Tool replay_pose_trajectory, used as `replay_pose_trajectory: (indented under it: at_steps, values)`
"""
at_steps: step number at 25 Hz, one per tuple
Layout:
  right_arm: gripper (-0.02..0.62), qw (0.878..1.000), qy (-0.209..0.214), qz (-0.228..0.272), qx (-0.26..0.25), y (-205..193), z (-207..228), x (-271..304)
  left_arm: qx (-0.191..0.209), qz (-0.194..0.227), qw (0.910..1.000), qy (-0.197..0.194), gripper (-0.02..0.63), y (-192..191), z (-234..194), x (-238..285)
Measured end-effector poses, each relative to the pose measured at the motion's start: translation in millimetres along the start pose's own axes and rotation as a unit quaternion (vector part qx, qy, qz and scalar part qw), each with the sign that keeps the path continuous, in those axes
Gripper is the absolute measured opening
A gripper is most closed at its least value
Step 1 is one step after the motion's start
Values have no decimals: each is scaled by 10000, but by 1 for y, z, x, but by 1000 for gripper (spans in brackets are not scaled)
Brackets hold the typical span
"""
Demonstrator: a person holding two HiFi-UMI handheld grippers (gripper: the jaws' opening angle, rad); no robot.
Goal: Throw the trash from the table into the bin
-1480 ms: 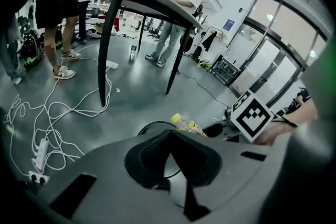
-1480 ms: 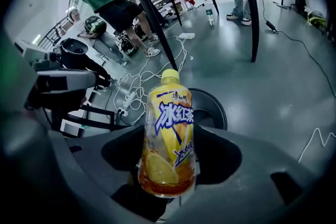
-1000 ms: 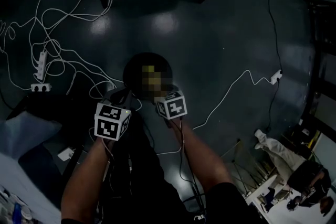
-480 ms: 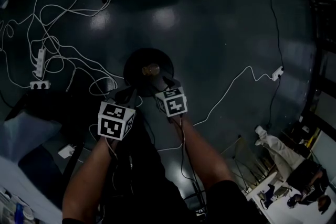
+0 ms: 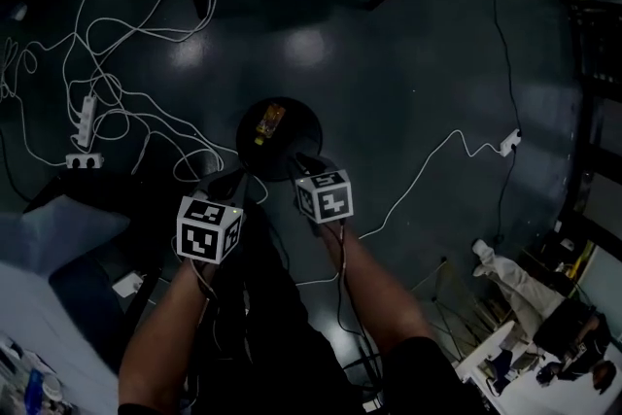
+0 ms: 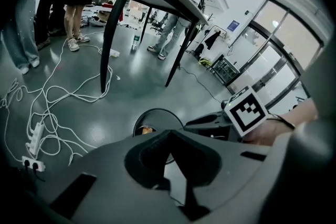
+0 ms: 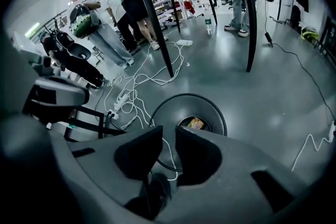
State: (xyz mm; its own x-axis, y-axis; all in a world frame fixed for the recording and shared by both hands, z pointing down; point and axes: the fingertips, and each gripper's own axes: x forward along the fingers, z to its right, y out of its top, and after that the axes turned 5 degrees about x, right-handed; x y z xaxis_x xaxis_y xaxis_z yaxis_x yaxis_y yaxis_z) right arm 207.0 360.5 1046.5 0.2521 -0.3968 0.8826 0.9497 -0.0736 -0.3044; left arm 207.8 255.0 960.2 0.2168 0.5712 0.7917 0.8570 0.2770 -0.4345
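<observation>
The right gripper (image 7: 168,131) hangs over the bin (image 7: 167,115), and its jaws have just been closing: only a narrow slot is left between them, and nothing is in it. The left gripper (image 6: 169,134) beside it has its jaws pressed together at the tips, also empty. Down in the bin lies the trash, an orange-yellow wrapper (image 7: 196,123). From above it now shows as a long packet (image 5: 269,121), a little left of the middle. Half a second ago it was a paler lump nearer the middle of the bin's mouth. The two marker cubes sit almost where they were. The bin stands on the dark floor (image 5: 408,83), with loops of white cable (image 5: 146,34) and a power strip (image 5: 86,117) to its left.
</observation>
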Motion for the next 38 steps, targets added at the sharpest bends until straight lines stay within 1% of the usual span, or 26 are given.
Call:
replay_pose_trajectory:
  at_steps: [2,6,9,12,18,28,34,38]
  values:
    - [56,9999,105,32,11,6,-17,-23,-34,15,10000,-7,14,2,8,-22]
    - [32,9995,258,139,-109,25,-50,-72,-5,55,10000,29,14,15,28,-68]
    - [21,9989,359,288,-74,43,-73,-108,-27,239,9997,36,14,37,38,-103]
    - [15,9983,406,386,-162,56,-94,-143,-93,462,9989,47,14,58,51,-135]
    - [12,9973,466,486,-301,63,-127,-198,-18,686,9976,126,14,80,78,-189]
    - [9,9952,642,632,-378,54,-178,-271,-70,1011,9948,-26,14,81,121,-263]
    - [9,9930,767,734,-524,52,-205,-310,-9,1267,9919,8,14,80,142,-307]
    - [9,9907,872,799,-673,50,-229,-334,144,1435,9895,54,14,79,156,-341]
